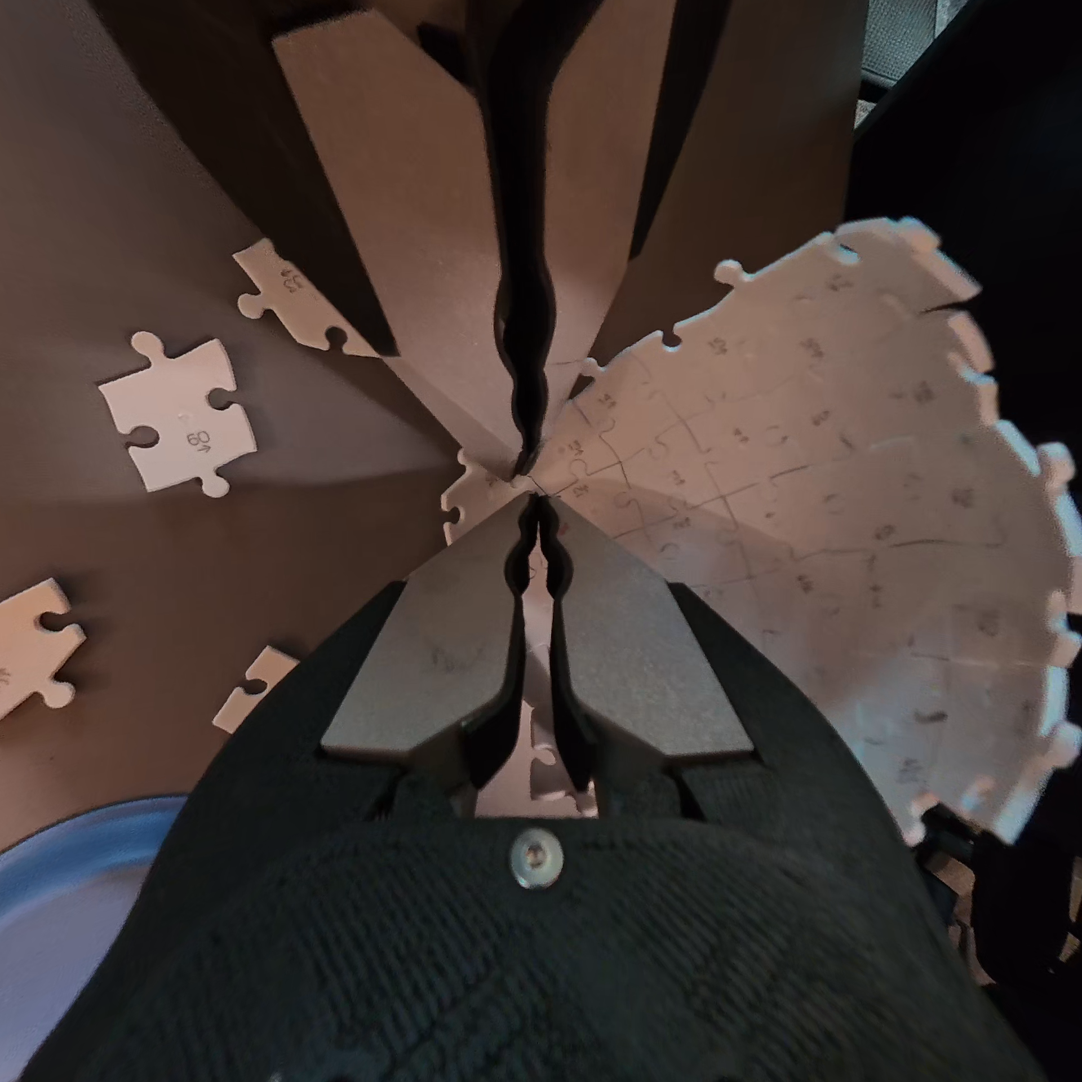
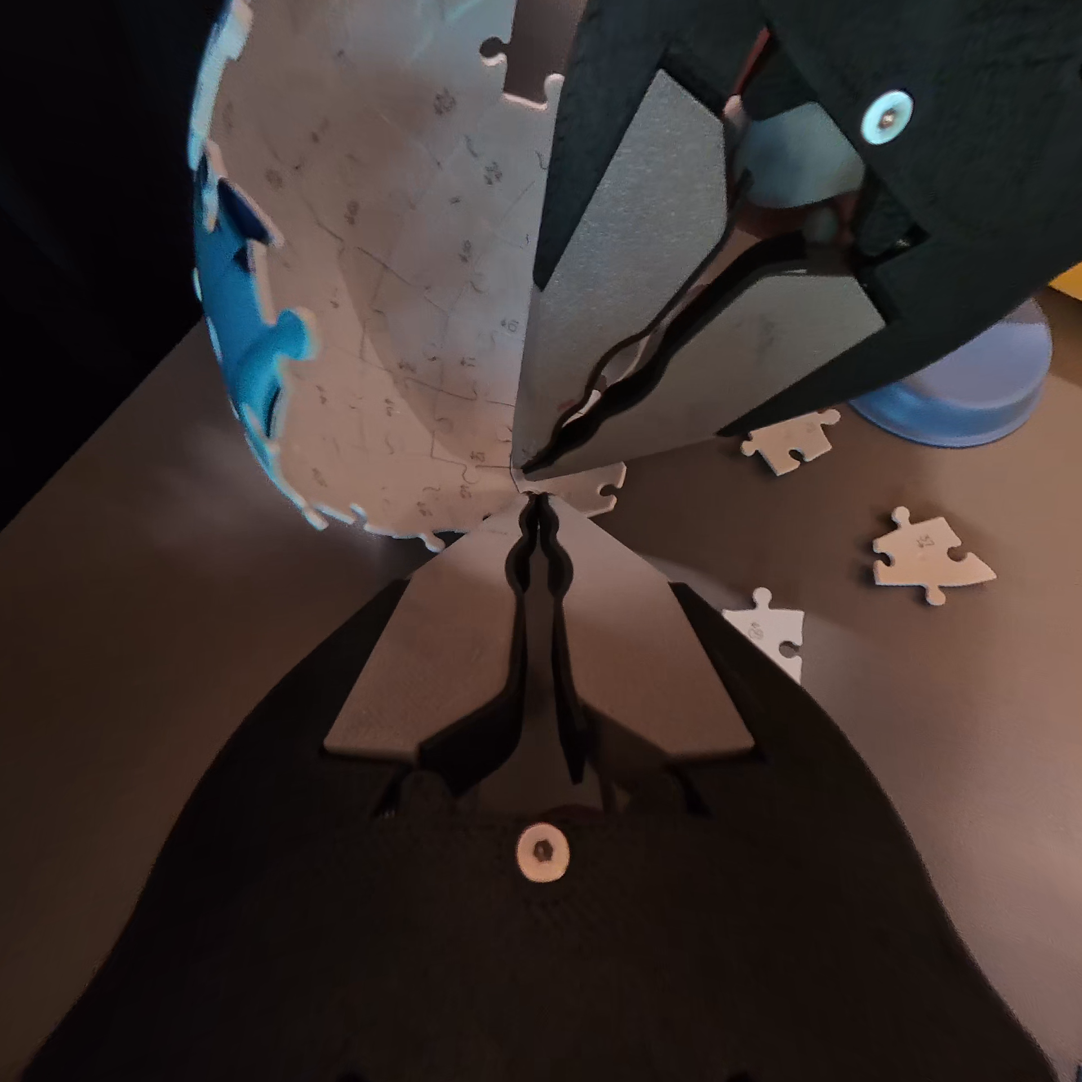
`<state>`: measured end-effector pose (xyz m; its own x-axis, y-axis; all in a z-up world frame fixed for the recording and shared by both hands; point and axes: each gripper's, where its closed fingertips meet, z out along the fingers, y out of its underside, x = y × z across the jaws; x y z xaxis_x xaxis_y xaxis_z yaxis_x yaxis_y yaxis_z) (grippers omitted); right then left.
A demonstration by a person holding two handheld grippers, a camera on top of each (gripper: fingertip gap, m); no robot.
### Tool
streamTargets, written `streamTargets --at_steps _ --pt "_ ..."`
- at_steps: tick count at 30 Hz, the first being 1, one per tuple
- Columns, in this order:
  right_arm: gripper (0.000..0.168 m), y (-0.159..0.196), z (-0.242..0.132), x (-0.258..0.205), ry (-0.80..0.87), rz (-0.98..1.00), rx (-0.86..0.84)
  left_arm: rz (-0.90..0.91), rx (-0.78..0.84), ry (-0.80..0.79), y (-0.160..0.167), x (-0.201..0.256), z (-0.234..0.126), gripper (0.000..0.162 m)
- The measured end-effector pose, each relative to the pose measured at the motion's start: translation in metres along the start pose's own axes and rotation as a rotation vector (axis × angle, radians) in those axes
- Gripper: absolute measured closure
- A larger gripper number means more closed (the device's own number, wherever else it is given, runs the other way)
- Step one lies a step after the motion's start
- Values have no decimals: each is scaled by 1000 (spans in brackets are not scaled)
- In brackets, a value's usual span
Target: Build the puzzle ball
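Dim brown tabletop (image 2: pixel 175 615) under me, loose pieces (image 1: pixel 178 413) scattered on it; I hold the half-built puzzle ball (image 2: pixel 380 293) shell aloft — my left gripper (image 1: pixel 536 497) and right gripper (image 2: pixel 536 497) both pinched onto its rim at one spot. By my reckoning roughly half is assembled; the scattered pieces remain to be fitted.

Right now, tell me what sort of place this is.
Probably an indoor tabletop workspace: a plain brown table, loose puzzle pieces scattered on it, and a blue bowl-like container nearby. The surroundings are dark.
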<state>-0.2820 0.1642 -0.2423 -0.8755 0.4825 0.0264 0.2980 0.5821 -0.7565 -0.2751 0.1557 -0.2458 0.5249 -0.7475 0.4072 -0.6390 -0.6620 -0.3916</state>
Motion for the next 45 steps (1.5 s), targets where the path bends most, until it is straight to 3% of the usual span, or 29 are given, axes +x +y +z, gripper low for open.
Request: streamTargets --at_steps 45 --pt "168 7 -1 0 -55 -1 -17 -2 -21 0 -3 -3 0 162"
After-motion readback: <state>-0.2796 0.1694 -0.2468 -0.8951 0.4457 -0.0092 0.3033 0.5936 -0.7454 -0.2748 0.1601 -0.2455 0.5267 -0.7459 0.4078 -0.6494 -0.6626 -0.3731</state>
